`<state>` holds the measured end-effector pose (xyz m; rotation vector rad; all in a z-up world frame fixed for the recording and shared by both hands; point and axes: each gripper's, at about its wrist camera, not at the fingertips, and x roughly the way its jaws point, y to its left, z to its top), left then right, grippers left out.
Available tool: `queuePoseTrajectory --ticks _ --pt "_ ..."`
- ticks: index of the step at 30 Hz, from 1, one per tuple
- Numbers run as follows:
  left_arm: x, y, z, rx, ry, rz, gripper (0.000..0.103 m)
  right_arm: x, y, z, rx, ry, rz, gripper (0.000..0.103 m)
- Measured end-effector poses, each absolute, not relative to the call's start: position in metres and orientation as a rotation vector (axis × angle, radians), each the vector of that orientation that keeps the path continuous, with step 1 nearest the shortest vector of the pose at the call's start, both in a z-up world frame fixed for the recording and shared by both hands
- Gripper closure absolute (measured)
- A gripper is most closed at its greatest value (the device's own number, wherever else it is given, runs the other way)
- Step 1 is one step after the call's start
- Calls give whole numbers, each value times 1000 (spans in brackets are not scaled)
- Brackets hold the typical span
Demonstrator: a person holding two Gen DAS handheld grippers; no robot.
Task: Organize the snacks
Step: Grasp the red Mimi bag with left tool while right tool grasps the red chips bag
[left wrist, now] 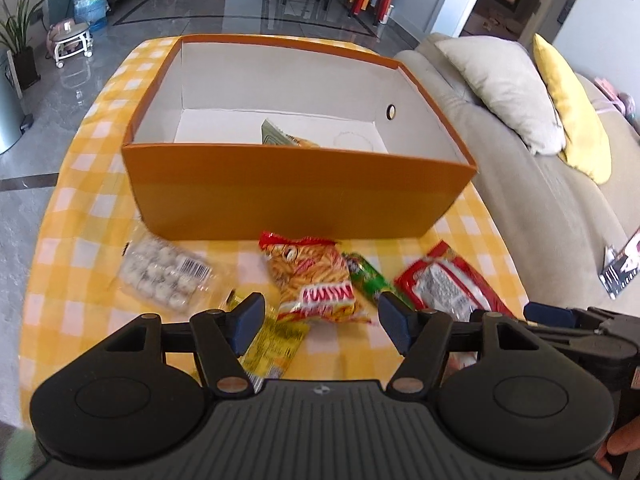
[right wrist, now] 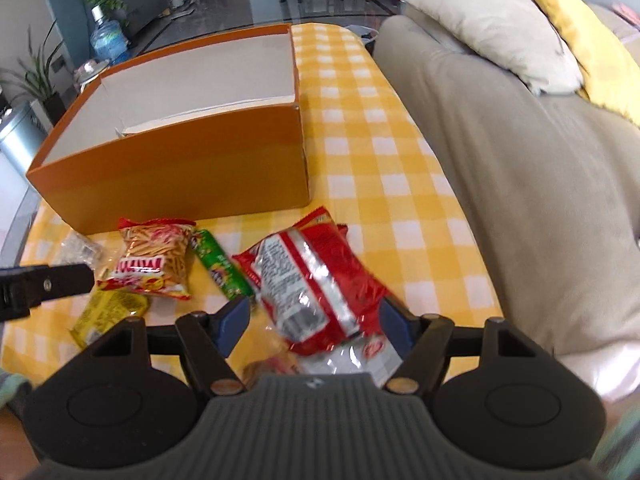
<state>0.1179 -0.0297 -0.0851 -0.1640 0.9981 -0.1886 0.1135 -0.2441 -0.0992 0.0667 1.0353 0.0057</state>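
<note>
While one packet already sits inside the orange cardboard box (left wrist: 296, 184) at upper centre, most snacks, like the red-and-silver foil bag (right wrist: 312, 292), remain on the yellow checked tabletop (right wrist: 372, 168); both hand-held grippers (left wrist: 320, 320) (right wrist: 314, 320) gape wide, empty.

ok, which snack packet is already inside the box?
The striped-edge packet on the orange box floor; the rest lie outside on the checked cloth.

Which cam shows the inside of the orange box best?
Left wrist: it looks down into the orange box, showing the white floor and one snack packet inside. Right wrist sees the box side-on, only its inner walls.
</note>
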Motion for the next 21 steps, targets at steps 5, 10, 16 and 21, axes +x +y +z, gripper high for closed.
queuePoseTrajectory --ticks 5,10,16,21 --pt "137 -35 -100 -156 1042 -154 24 127 -239 -107 2 1029 42 11" --pt "150 -36 -116 -168 1084 -135 24 137 -234 -122 -77 1055 69 8" --pt "163 -41 -131 -171 1120 -130 24 149 -241 -138 -45 1102 70 10" --pt "170 -43 -141 -184 1148 -137 21 155 -246 -148 -17 1122 60 13"
